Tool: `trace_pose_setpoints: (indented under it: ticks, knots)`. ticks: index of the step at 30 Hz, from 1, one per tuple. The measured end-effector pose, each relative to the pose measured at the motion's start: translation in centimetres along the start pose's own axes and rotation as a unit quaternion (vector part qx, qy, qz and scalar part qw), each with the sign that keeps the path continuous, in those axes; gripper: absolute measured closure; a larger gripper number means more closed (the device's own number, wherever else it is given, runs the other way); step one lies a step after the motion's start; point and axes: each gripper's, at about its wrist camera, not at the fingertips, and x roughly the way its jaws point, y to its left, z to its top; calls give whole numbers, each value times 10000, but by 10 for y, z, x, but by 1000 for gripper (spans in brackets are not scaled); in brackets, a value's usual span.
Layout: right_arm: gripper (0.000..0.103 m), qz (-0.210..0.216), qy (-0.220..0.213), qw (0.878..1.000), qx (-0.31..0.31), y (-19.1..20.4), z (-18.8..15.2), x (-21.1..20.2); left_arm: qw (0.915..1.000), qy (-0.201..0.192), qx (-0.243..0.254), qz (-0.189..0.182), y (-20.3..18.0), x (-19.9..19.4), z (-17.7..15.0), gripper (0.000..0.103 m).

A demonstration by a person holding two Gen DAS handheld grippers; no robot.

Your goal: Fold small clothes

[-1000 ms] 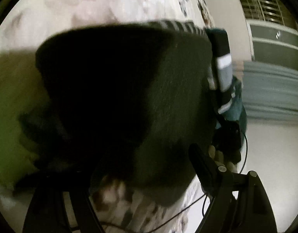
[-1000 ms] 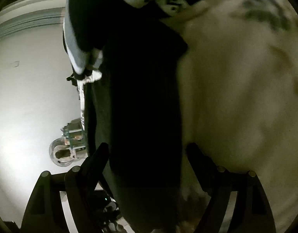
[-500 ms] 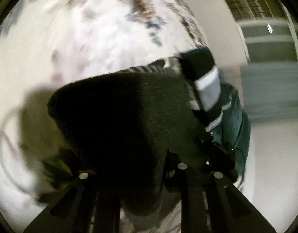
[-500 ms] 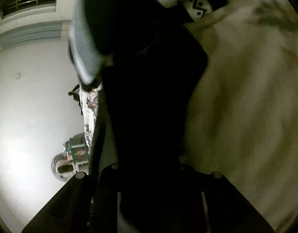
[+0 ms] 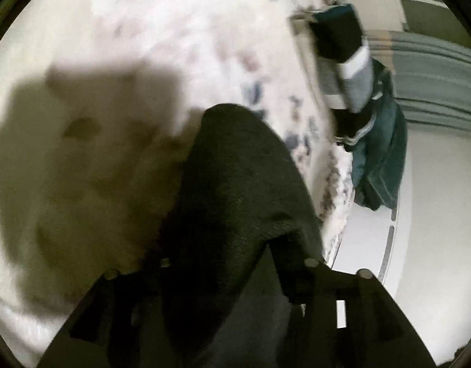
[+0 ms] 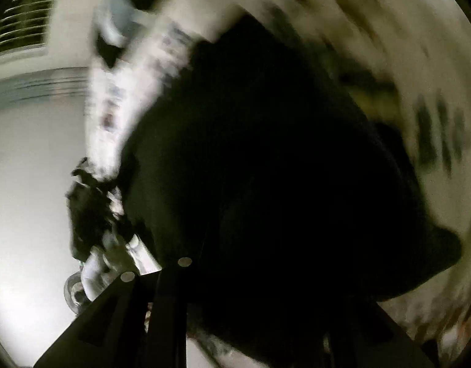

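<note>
Both grippers are clamped onto the same dark knit garment [image 5: 235, 190] right now. In the left wrist view the left gripper [image 5: 223, 263] has its 2 fingers pinched in on the cloth, which bunches up between them and stretches forward over the white floral bedspread [image 5: 161, 30], throwing a big shadow to the side. Off at the bed's edge there's a pile of other clothes [image 5: 355, 70], black, grey and teal, partly hanging down. The right wrist view is really blurry, but the right gripper [image 6: 256, 279] looks closed on the garment [image 6: 266, 168] too, the fabric covers most of the frame and hides the fingertips
</note>
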Motion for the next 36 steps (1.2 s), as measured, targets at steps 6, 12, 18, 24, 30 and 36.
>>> trace_pose_setpoints:
  ticks: [6,12,18,24,30,36]
  knots:
    - [51,-166,873,9960,50,-24,5,-9,9983,-567,-138,-45,1,-40,-24,51]
    - [49,-482,1548,9867,100,-48,-12,-52,9881,-1082,441,997,-22,-93,-65,44]
    - [43,-915,1096,9893,-301,-32,22,-98,9628,-1400,358,2285,20,-107,-119,44]
    - [41,-1155,76,9759,-1848,35,109,-82,9516,-1200,166,2825,68,-68,-120,26]
    - [44,-1398,-135,9455,-2937,88,143,-29,9463,-1301,163,2956,63,-48,-112,0]
    - [94,-1391,-572,9410,-3032,105,141,-36,9496,-1074,45,2946,48,-55,-101,0]
